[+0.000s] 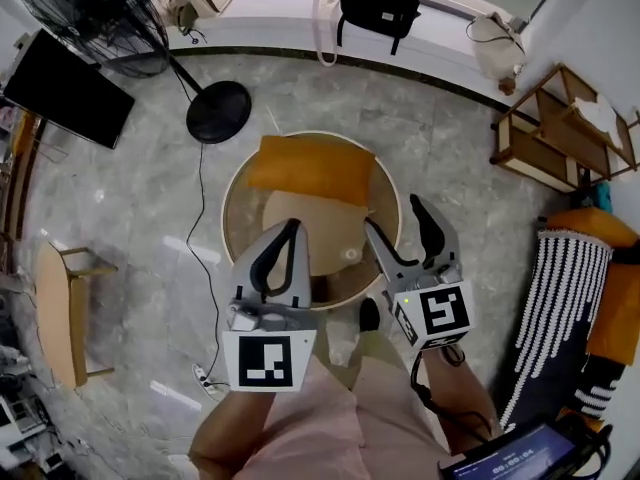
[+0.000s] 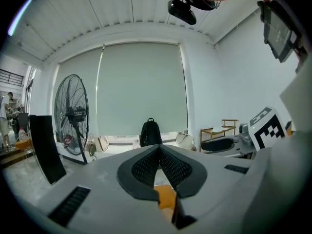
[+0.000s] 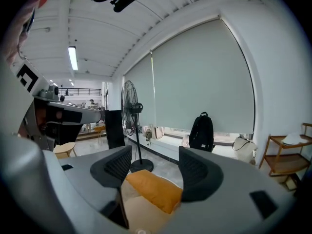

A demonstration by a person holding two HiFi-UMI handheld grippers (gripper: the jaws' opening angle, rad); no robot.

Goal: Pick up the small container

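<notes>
Round and tan, the seat surface (image 1: 230, 208) at frame centre carries the small container (image 1: 350, 255), pale and squat, below a soft orange cushion (image 1: 312, 168). Your right claw (image 1: 394, 215) points up-frame just beside it, jaws apart. Your left claw (image 1: 292, 228), at its left, is pinched empty.

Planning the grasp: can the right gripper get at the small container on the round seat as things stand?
Probably yes. The right gripper is open and close beside the small container in the head view. Nothing covers it on the round seat, and the orange cushion lies farther back.
</notes>
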